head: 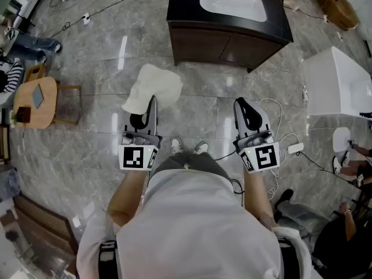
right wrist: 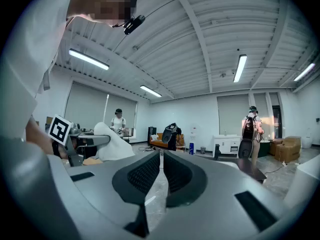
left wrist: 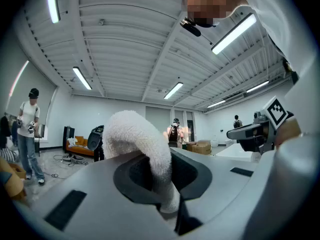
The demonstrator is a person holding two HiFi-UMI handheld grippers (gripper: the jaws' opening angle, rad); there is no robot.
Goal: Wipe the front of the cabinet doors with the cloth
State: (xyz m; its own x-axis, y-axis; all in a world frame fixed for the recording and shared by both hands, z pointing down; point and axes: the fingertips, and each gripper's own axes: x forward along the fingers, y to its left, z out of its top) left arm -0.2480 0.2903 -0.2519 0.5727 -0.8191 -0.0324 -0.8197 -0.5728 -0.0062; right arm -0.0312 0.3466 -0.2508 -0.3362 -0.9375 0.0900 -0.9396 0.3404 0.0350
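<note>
Both grippers point ahead at the dark vanity cabinet (head: pixel 228 16), which stands well apart, forward and somewhat to your right, with the cabinet doors (head: pixel 224 46) facing you. Your left gripper (head: pixel 153 102) is clamped on the white cloth (head: pixel 152 86), which flops forward past the jaw tips. Your right gripper (head: pixel 242 103) is pinched nearly closed, with nothing in it. The right side lies nearer the doors, so the cloth side likely needs to step in and swing across.

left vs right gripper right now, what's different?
Left gripper is clamped on the white cloth; right gripper holds nothing. Left jaws are parted by the cloth; right jaws are together. Both point at the dark cabinet, short of it.
</note>
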